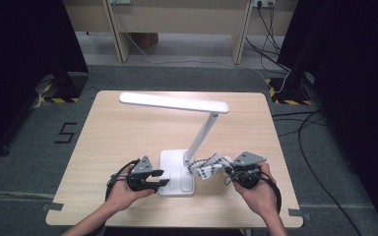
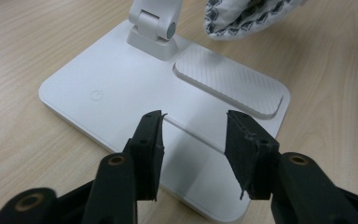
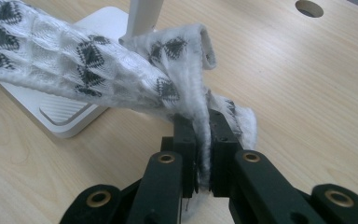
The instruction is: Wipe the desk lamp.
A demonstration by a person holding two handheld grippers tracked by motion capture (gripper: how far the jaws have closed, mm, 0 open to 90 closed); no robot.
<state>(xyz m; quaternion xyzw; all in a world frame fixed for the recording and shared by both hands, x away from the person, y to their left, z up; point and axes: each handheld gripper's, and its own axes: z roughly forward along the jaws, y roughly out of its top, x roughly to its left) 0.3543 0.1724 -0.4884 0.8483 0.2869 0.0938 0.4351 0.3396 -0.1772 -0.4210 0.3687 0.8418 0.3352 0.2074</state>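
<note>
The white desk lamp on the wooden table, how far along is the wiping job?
Done: the right gripper is shut on the white cloth with dark diamond pattern, which it holds beside the white desk lamp's stem. In hand: the left gripper hovers open over the lamp's flat base. Left: probably steadying the base and wiping; no sign of progress shows.

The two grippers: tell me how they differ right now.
The left gripper is open, fingers apart over the white lamp base; the right gripper is shut on the patterned cloth. The left holds nothing, the right lifts cloth beside the lamp base. Both are black and hand-held.
</note>
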